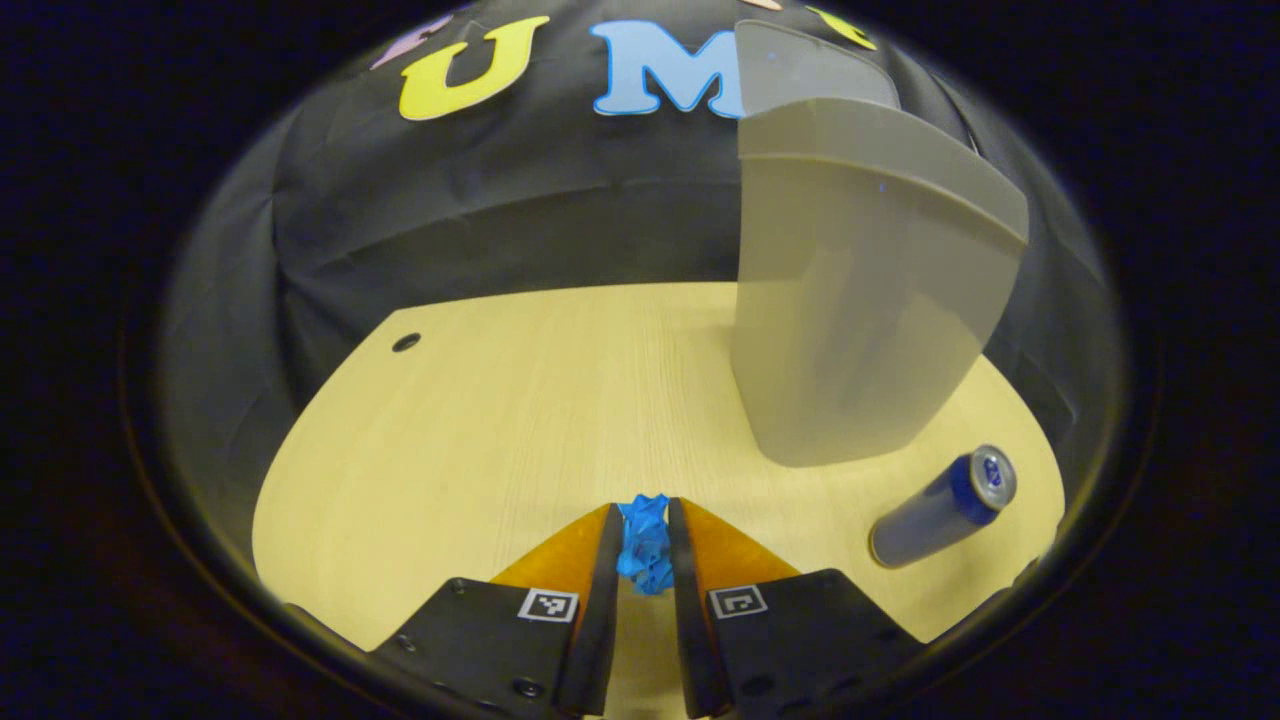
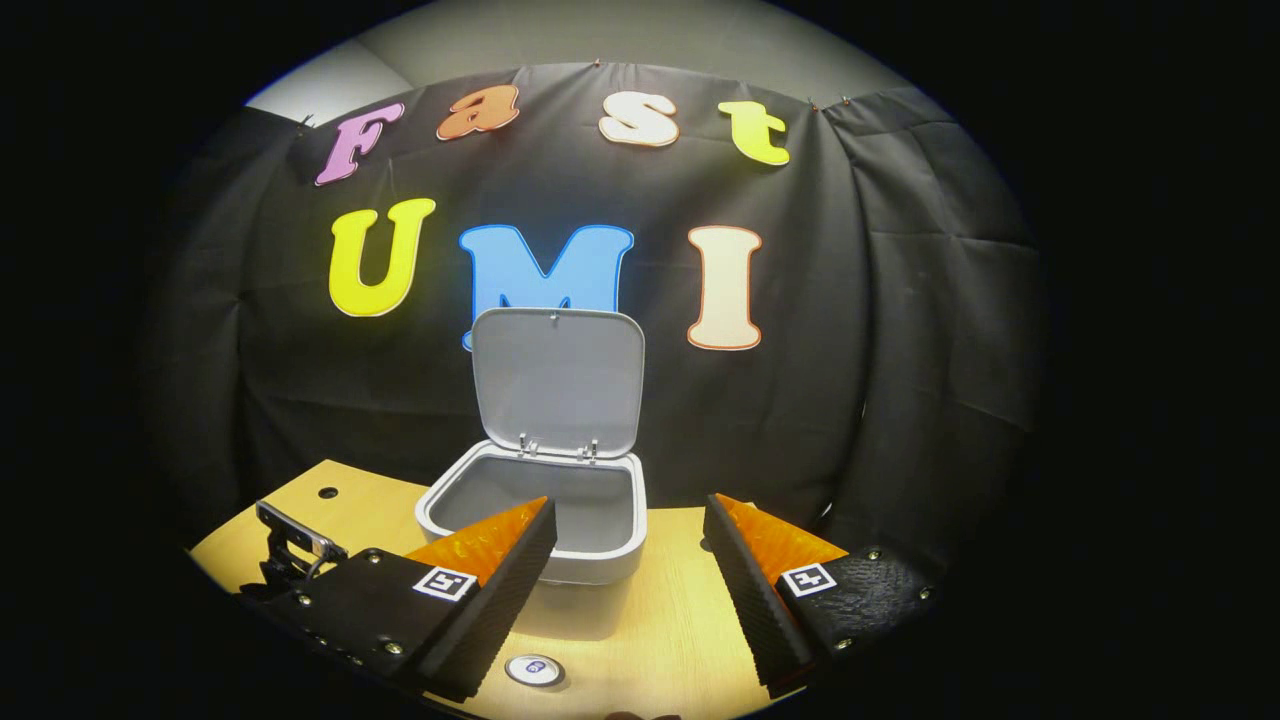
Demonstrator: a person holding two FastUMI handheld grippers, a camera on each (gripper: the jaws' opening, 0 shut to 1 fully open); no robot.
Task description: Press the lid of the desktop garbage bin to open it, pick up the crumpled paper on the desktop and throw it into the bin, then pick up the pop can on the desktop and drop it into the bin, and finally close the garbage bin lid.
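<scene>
Left gripper [image 1: 645,545]: the two fingers stand narrow, both pressing on the crumpled paper [image 1: 645,545], a blue wad held between the tips low over the table [image 1: 480,420]. Whether the paper rests on the wood or is just clear of it cannot be told.

Ahead and to the right in the left gripper view stands the garbage bin [image 1: 850,330], grey, upright on the table, seen from its side, with its raised lid [image 1: 810,65] above the rim. Nothing lies between the fingers and the bin. The pop can [image 1: 940,510] lies on its side on the table, near the bin's base and apart from it, top end turned up and to the right. The print on the top end is too small to read. A small dark hole [image 1: 406,342] marks the table's far left part.

Right gripper [image 2: 628,560]: fingers wide apart, holding nothing, above the table. Between them, farther off, the bin shows from the front: lid upright on its rear hinges [image 2: 556,447], the inside in shadow. The can's top end [image 2: 533,669] shows at the lower edge. Each finger mount carries a square coded marker [image 2: 444,583].

A black clamp-like fitting [image 2: 290,550] sits at the table's left edge.
</scene>
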